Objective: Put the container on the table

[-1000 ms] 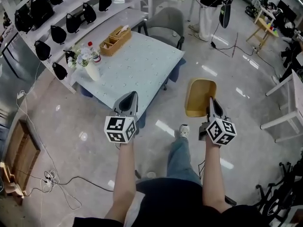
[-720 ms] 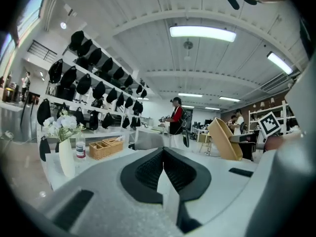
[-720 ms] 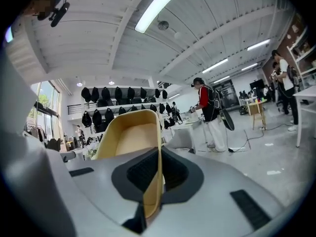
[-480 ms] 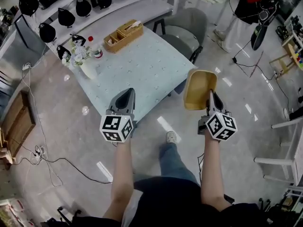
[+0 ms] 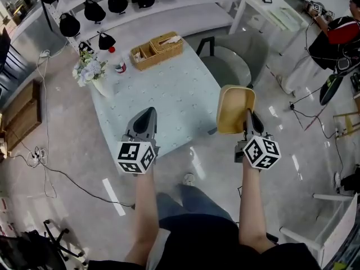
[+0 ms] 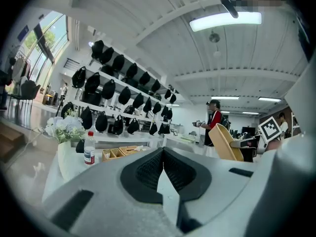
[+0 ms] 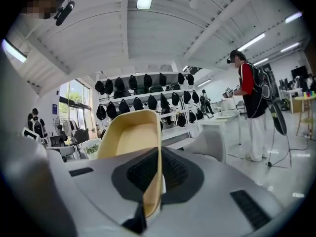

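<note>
A tan rectangular container (image 5: 235, 109) hangs in the air at the table's right corner, held by its near rim. My right gripper (image 5: 249, 118) is shut on that rim; in the right gripper view the container (image 7: 132, 141) rises between the pads with its open side to the left. My left gripper (image 5: 145, 121) hovers over the near edge of the light blue table (image 5: 169, 94), shut with nothing in it; the left gripper view shows its pads (image 6: 148, 169) pressed together. The container (image 6: 223, 142) also shows at the right of that view.
A wicker organiser (image 5: 157, 49), a bottle (image 5: 119, 65) and a vase of flowers (image 5: 90, 72) stand at the table's far side. A grey chair (image 5: 233, 66) sits beyond the right corner. Shelves with black bags (image 5: 118, 1) line the back. A person (image 5: 337, 32) stands far right.
The view has swung so the table sits more squarely ahead and nearer. Both grippers are now close to its near edge, the container over the right corner. Grips are unchanged.
</note>
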### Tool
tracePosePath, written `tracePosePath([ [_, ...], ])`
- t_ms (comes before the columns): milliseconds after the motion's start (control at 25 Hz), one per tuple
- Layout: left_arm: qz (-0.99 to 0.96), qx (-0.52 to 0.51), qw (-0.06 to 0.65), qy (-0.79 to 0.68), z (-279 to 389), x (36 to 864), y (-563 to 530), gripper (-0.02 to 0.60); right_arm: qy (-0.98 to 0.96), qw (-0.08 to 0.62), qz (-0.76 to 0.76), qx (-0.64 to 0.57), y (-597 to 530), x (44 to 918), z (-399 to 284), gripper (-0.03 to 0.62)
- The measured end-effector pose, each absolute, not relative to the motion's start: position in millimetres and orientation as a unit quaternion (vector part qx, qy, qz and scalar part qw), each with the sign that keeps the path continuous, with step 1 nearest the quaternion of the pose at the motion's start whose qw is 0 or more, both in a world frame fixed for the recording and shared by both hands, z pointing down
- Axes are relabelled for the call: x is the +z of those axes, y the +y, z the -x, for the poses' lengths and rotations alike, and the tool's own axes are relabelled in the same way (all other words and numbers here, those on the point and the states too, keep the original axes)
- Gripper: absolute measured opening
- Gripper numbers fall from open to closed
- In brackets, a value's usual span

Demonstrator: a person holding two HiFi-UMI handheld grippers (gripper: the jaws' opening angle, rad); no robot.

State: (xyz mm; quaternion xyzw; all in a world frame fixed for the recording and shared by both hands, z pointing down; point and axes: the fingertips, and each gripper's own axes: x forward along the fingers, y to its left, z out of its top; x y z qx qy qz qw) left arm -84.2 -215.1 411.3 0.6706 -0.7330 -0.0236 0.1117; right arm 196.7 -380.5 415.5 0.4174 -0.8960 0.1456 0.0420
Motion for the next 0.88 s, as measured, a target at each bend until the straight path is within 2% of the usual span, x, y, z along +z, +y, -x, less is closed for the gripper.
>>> tracePosePath([
  [480, -0.647, -0.015, 0.121, -0.753, 104, 427, -228, 0.009, -0.922, 0.052, -0.350, 0.159, -417, 434, -122, 0.009],
  [880, -0.670, -0.012, 0.119, -0.733, 114, 426, -280, 0.009, -0.931, 0.064, -0.320, 0.161, -427, 433, -74, 0.008],
])
